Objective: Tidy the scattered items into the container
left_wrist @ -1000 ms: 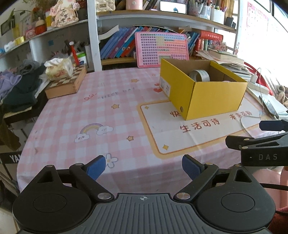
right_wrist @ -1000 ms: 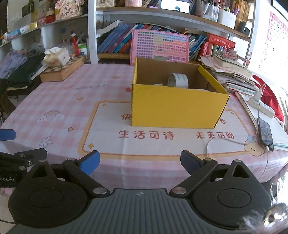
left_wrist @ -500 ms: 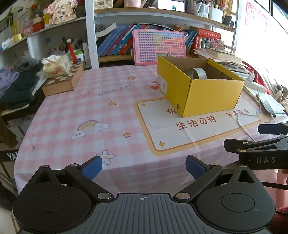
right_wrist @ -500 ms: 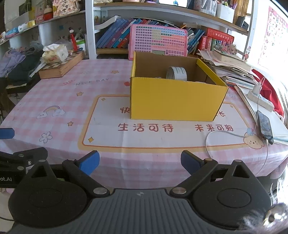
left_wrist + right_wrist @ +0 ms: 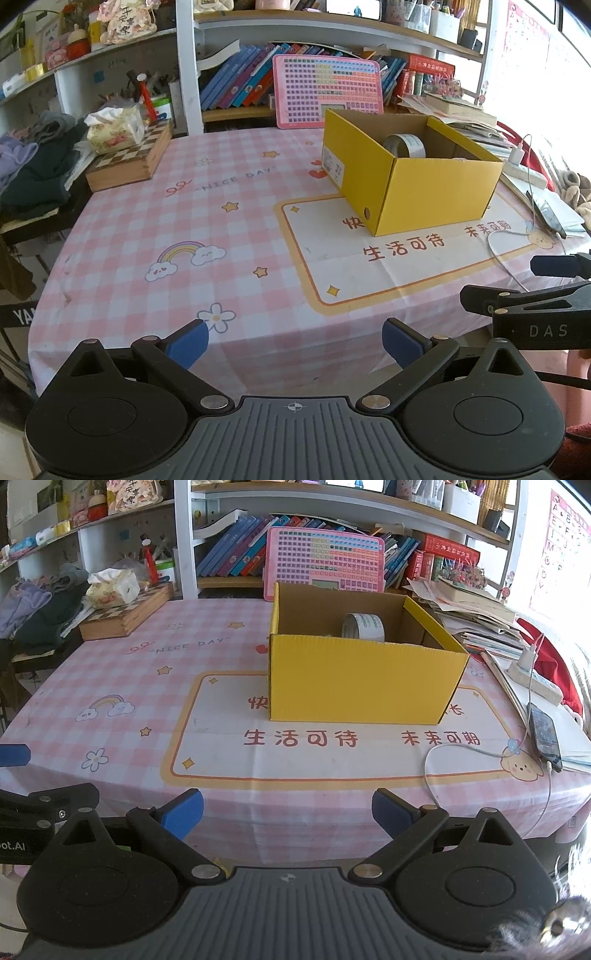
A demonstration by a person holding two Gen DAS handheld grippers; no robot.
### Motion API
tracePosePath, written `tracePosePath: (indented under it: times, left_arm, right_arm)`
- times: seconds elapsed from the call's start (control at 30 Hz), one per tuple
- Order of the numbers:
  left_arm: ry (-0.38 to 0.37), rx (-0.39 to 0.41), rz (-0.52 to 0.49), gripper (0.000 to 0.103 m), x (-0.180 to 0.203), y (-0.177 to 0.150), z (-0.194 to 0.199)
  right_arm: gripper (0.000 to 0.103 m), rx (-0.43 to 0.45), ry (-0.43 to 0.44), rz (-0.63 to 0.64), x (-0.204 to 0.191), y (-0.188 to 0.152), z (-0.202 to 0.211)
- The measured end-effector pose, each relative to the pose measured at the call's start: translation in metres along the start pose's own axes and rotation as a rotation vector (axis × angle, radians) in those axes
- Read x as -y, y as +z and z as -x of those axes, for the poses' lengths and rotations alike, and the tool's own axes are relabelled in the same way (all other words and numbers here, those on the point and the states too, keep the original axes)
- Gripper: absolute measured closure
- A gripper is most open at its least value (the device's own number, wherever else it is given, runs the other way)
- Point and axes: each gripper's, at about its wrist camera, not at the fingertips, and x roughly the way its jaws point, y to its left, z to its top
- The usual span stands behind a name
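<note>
The left gripper (image 5: 293, 341), black plastic with blue rubbery pads, hangs low over the near edge of the table with its jaws spread wide, having just opened a little further, and nothing lies between them. The right gripper (image 5: 287, 812), of the same make, stands likewise wide open and empty at the same edge. Ahead of both lies a pink-and-white checked tablecloth (image 5: 177, 221), smooth, printed with rainbows, stars and flowers and a cream panel framed in orange. On that panel, beyond the right gripper and ahead-right of the left one, sits the yellow corrugated cardboard box (image 5: 364, 679), rectangular, open-topped, brown inside. A roll of silvery-grey tape (image 5: 364, 627) stands on edge inside it toward the far wall; what else lies inside is hidden by the near wall. The left view shows the box's short end with a white label (image 5: 331, 162) and a round finger hole, and the right gripper's black arm at its right border. The right view shows the box's long ribbed face, a dark smartphone (image 5: 545, 734) on a white cable far right of the fingers, and a wooden chequered box (image 5: 125, 614) with a floral tissue pack (image 5: 112, 589) on it far ahead-left.
</note>
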Motion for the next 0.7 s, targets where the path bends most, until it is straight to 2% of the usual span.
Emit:
tracePosePath:
  times: [0.7]
  left_arm:
    - [-0.019, -0.005, 0.019, 0.0, -0.009, 0.0, -0.001]
  right_arm:
    - [0.004, -0.009, 0.002, 0.013, -0.012, 0.003, -0.004]
